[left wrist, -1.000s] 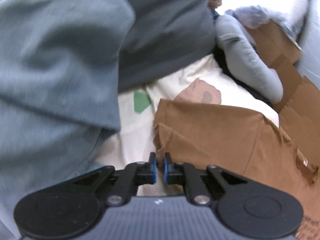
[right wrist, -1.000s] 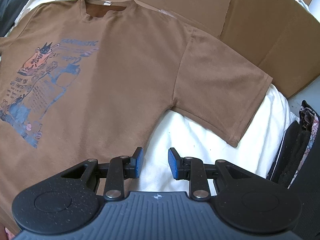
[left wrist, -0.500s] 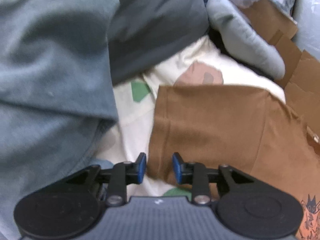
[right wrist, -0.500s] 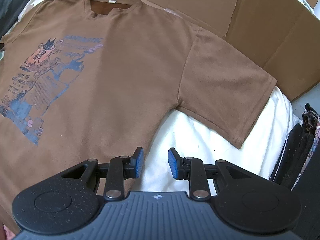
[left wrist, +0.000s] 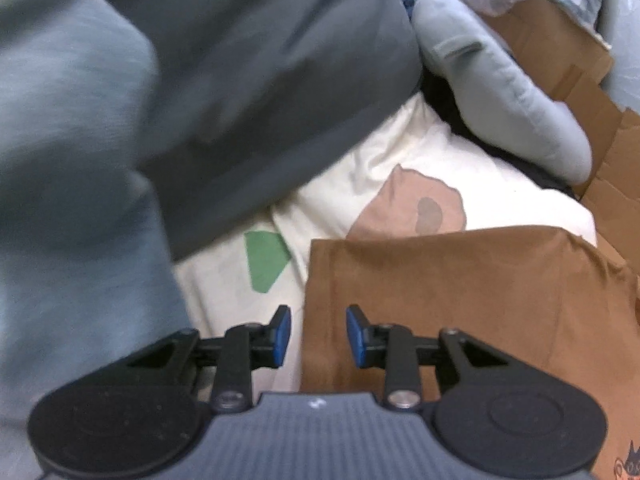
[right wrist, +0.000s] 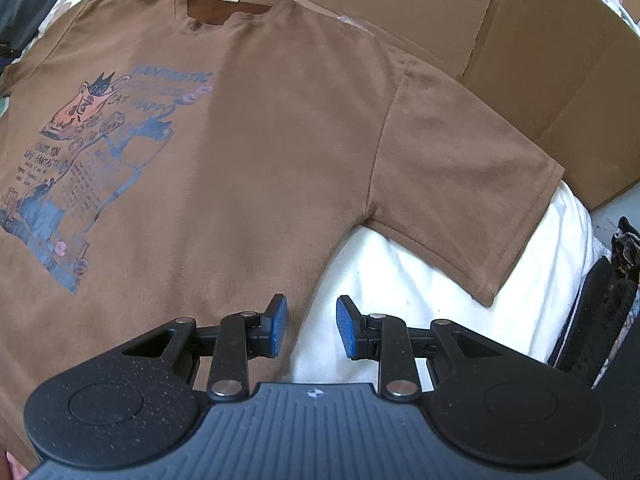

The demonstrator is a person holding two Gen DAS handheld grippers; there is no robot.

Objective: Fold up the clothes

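Observation:
A brown T-shirt with a blue cat print lies face up and spread flat on a white bed sheet. Its right sleeve is stretched out flat. My right gripper hovers open over the shirt's side edge below that sleeve's armpit, with nothing between its pads. In the left wrist view the other sleeve of the brown T-shirt lies flat. My left gripper is open above the sleeve's left edge, and its pads do not press the cloth.
A grey-blue garment and a dark grey one are heaped to the left. A pale grey pillow lies beyond. Cardboard lines the far side. Dark clothes hang off the bed's right edge.
My left gripper has opened and let go of the sleeve's edge, which now lies flatter. It has also shifted over the sleeve. The right gripper has hardly moved.

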